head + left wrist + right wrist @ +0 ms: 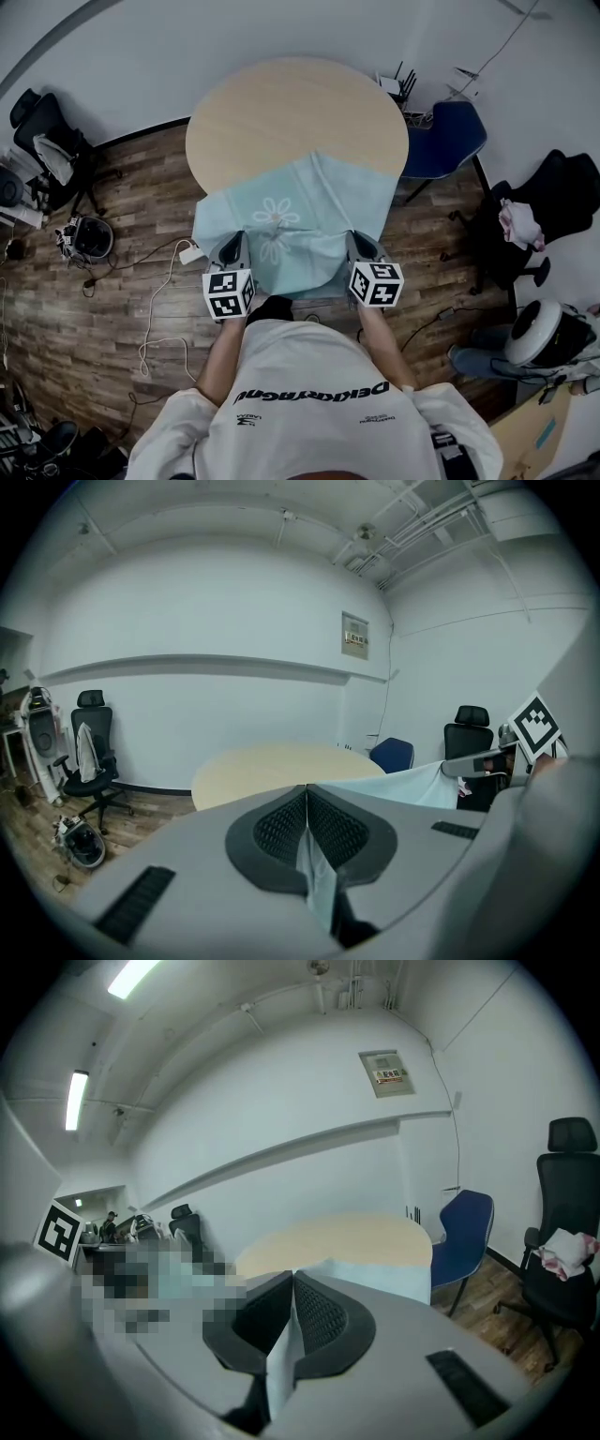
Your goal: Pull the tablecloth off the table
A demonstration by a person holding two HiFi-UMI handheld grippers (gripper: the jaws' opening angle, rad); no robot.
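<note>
A pale blue tablecloth [291,216] with a white flower print covers only the near part of the round wooden table [291,117] and hangs off its near edge. My left gripper [234,246] is shut on the cloth's near left edge, and my right gripper [364,246] is shut on its near right edge. In the left gripper view the tablecloth [314,874] is pinched between the black pads [272,829], and the table [272,761] lies beyond. In the right gripper view a fold of the tablecloth [279,1358] sits between the pads [323,1321].
A blue chair [448,141] stands at the table's right. A black office chair [548,211] with a pink cloth is further right, another black chair [47,150] at the left. White cables [164,309] and a power strip lie on the wooden floor near my left.
</note>
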